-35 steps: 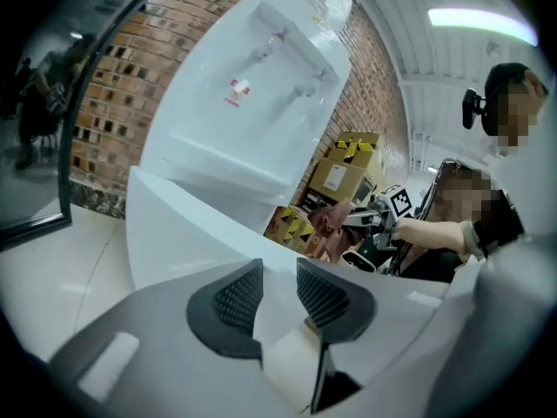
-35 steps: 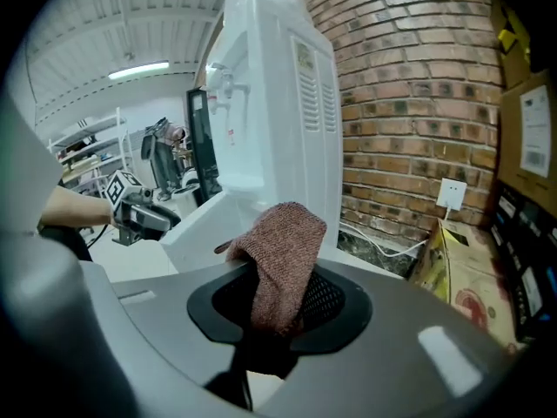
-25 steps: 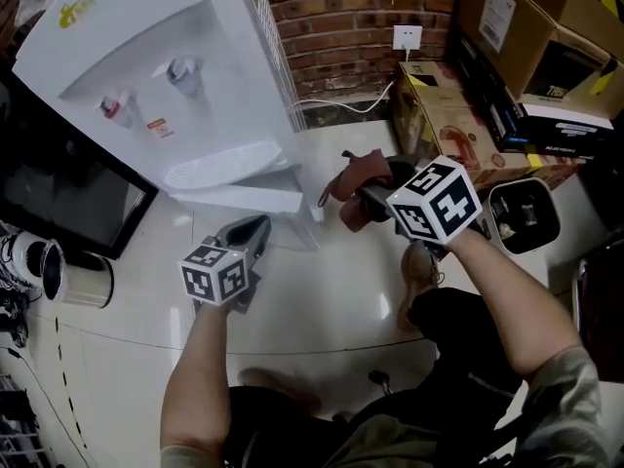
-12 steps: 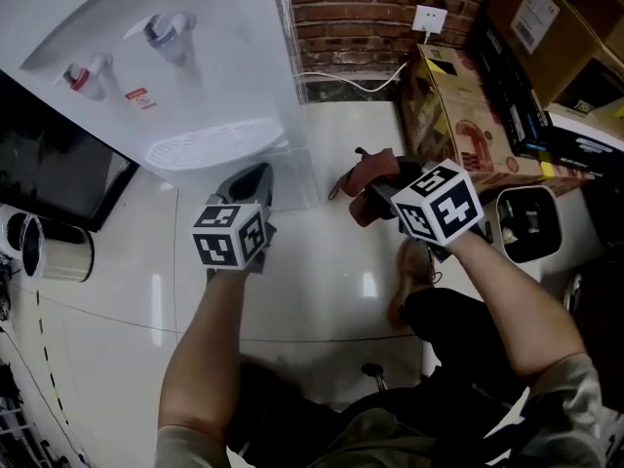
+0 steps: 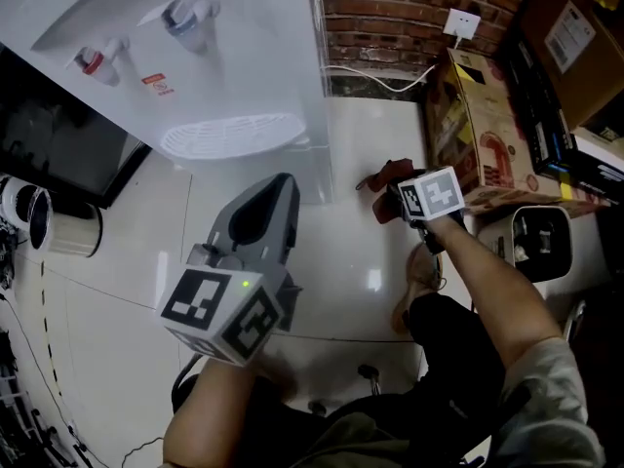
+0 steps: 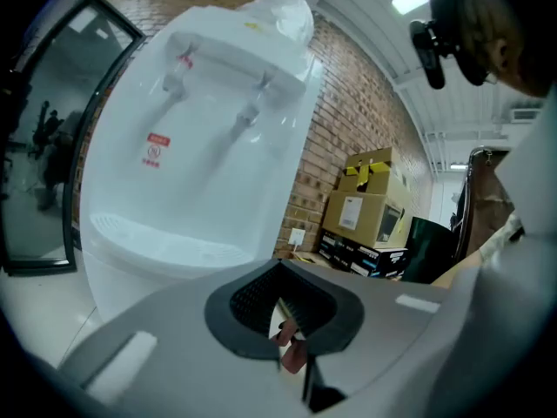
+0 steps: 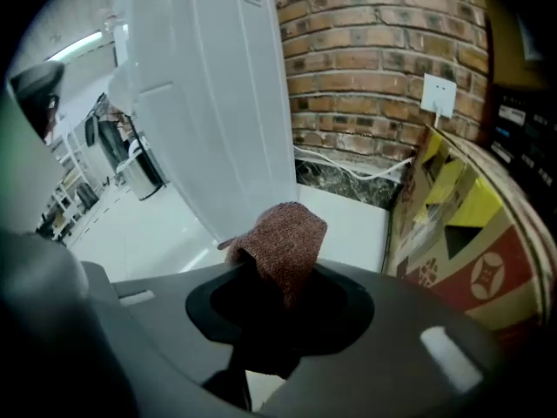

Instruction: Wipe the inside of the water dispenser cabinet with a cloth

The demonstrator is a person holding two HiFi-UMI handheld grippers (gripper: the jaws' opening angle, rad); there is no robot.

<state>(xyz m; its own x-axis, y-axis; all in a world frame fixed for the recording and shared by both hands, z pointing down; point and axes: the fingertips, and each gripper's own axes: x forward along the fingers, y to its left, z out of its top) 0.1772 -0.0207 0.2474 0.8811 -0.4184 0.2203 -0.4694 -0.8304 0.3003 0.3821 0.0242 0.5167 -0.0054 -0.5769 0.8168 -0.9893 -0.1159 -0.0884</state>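
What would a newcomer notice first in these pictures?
The big white water dispenser fills the upper left of the head view. To its right, the right hand-held gripper clamps a reddish-brown cloth, while the shut left hand-held gripper looms large in the foreground.

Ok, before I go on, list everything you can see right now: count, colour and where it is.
water dispenser: one, white, upper left, standing on the floor
taps: two, one red-tipped and one blue-tipped, on the dispenser front
cloth: one, reddish brown, in the jaws of the right gripper
cardboard boxes: several, brown, along the right
brick wall: one, red-brown, behind the dispenser
wall socket: one, white, on the brick wall
cable: one, white, along the wall's foot
canister: one, pale, far left on the floor
left gripper: grey, jaws shut, empty, in front of the dispenser
right gripper: grey, jaws easing open with the cloth between them, beside the boxes
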